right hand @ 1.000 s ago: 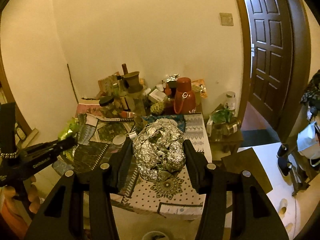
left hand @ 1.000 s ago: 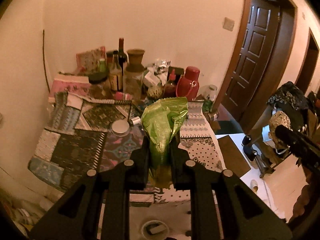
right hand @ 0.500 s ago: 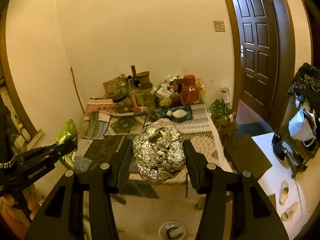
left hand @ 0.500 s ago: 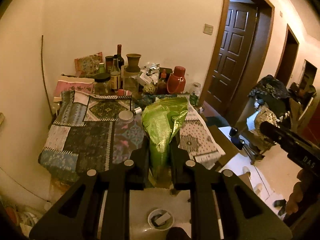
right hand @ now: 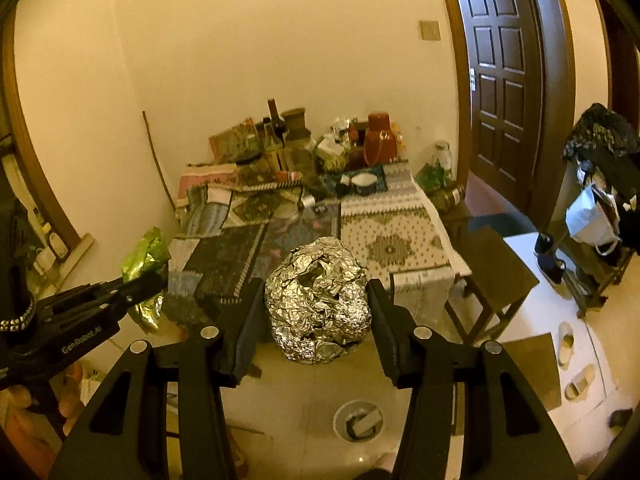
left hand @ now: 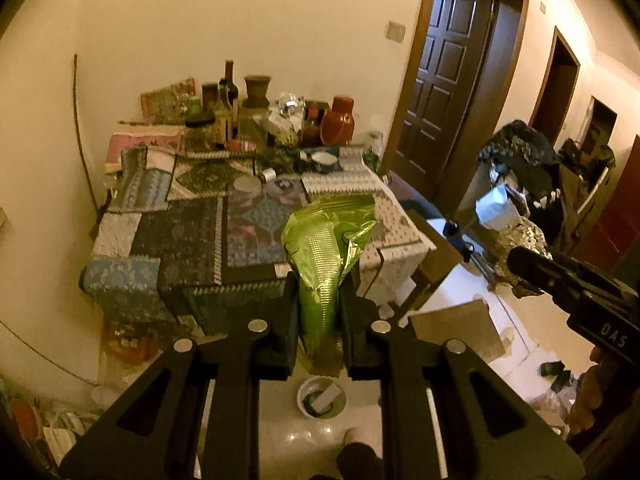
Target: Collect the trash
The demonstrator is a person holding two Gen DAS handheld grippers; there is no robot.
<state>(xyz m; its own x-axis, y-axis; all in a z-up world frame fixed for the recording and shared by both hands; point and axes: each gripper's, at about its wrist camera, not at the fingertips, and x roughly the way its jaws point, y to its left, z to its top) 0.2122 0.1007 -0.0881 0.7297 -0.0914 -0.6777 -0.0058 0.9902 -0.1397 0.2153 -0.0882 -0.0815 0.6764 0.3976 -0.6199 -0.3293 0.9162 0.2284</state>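
Note:
My left gripper (left hand: 319, 304) is shut on a crumpled green foil wrapper (left hand: 328, 256) and holds it in the air in front of the table. The wrapper also shows in the right wrist view (right hand: 146, 256). My right gripper (right hand: 316, 312) is shut on a big ball of crumpled aluminium foil (right hand: 318, 300), also held off the table. The foil ball shows at the right in the left wrist view (left hand: 520, 240). A small round white bin (left hand: 322, 396) with something in it stands on the floor below both grippers; it also shows in the right wrist view (right hand: 359, 420).
A table with a patchwork cloth (left hand: 192, 232) stands ahead, its far end crowded with bottles, jars and a red jug (left hand: 338, 122). A wooden stool (right hand: 492, 276) stands to the table's right. A dark door (right hand: 504, 72) and a cluttered rack (left hand: 532, 184) are further right.
Both grippers have drawn back and up from the table with their loads. The table looks smaller and the floor bin has come further into view.

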